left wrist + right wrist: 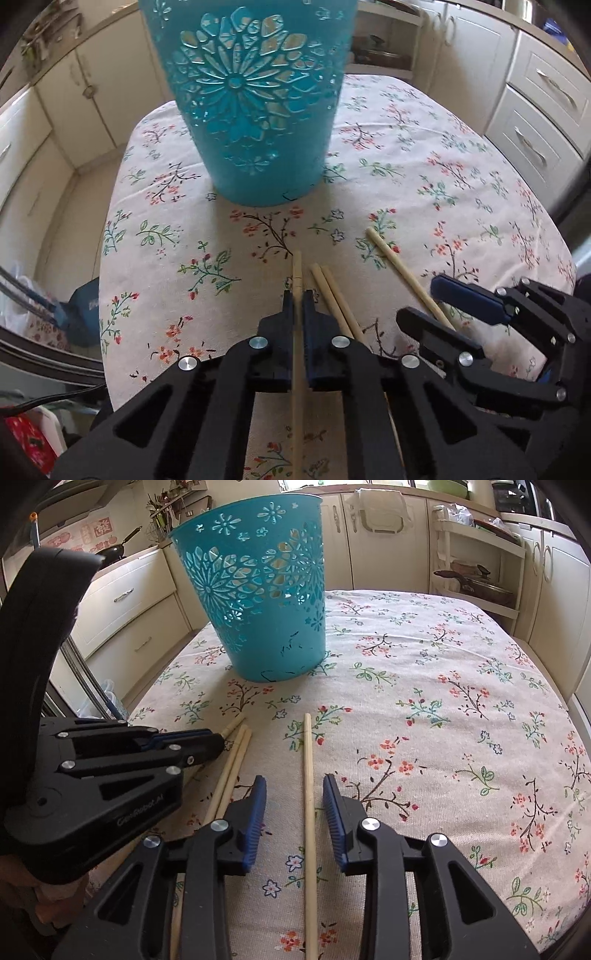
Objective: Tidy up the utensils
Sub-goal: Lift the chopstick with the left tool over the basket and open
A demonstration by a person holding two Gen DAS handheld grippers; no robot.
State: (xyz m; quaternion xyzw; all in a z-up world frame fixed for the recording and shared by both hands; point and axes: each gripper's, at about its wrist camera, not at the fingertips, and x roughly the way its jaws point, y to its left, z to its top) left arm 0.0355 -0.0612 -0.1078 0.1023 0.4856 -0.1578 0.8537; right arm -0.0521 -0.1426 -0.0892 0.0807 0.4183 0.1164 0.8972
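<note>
Gripping one pale wooden chopstick [297,275], left gripper [297,301] was clamped; right gripper [294,790] sat open astride another chopstick [307,760], turquoise perforated plastic basket [255,590] beyond

Floral tablecloth [424,686], cream cabinets [373,542], wok [114,550]

Basket ahead, sticks underfoot, open cloth to my right

The teal cut-out basket [258,590] stands upright at the far middle of the flowered tablecloth [443,738], blocking the straight way forward. My left gripper [297,295] and right gripper [294,786] sit close side by side, leaving little room between them, where two loose chopsticks [231,771] lie touching each other. Right of the single chopstick [308,794] the cloth lies bare.
</note>
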